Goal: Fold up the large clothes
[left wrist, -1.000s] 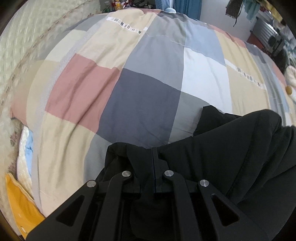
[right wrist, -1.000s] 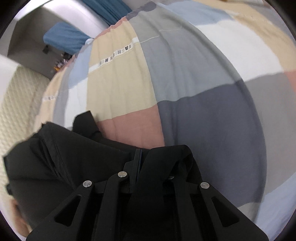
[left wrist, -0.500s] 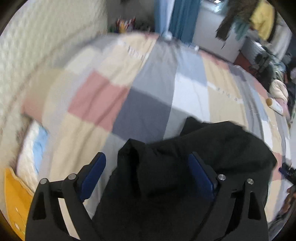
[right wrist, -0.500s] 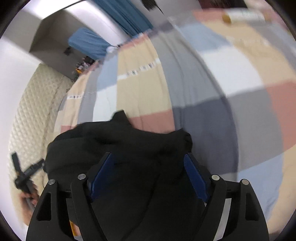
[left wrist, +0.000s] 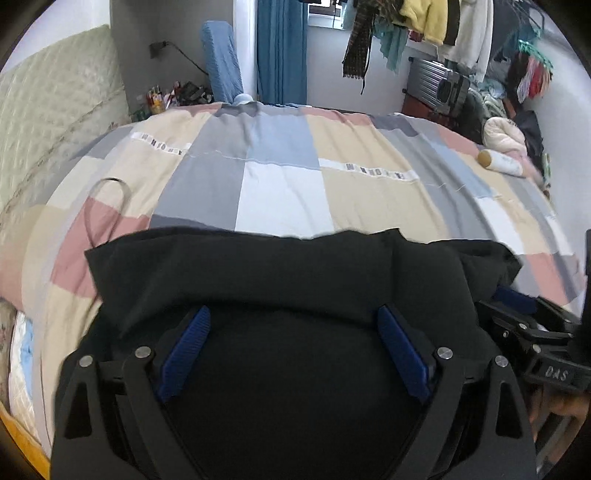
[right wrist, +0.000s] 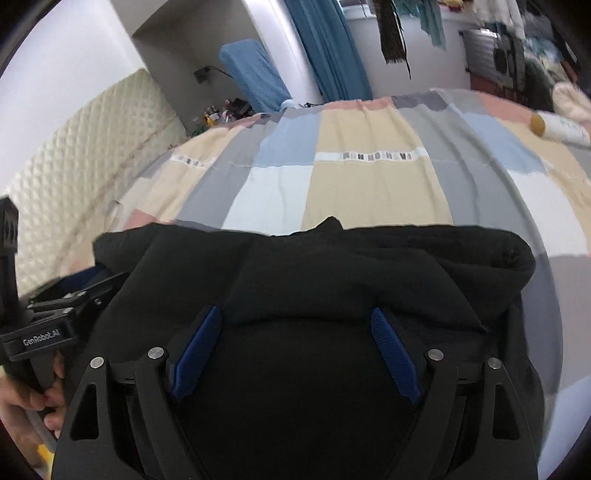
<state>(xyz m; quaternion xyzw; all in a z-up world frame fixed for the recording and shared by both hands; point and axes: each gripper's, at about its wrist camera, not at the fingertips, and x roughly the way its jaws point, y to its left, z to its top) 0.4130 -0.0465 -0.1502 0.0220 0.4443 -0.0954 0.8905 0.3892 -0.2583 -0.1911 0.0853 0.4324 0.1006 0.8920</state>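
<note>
A black garment [left wrist: 280, 280] lies folded in a thick bundle on the near side of the patchwork bedspread [left wrist: 280, 184]. It also fills the lower half of the right wrist view [right wrist: 332, 280]. My left gripper [left wrist: 293, 321] is open, its blue pads [left wrist: 184, 347] spread wide over the cloth and holding nothing. My right gripper [right wrist: 295, 325] is open too, with blue pads [right wrist: 395, 354] spread above the garment. Each gripper shows at the edge of the other's view, the right one in the left wrist view [left wrist: 535, 347], the left one in the right wrist view [right wrist: 55, 317].
A white bottle [left wrist: 498, 162] lies near the bed's far right edge. A quilted headboard [left wrist: 48, 122] stands on the left. Blue curtains [left wrist: 280, 48], hanging clothes [left wrist: 424, 29] and a cluttered nightstand [left wrist: 173, 96] are behind the bed.
Both grippers were shut on the garment's edge one second ago. They have opened, let the cloth drop onto the bundle, and pulled back and up.
</note>
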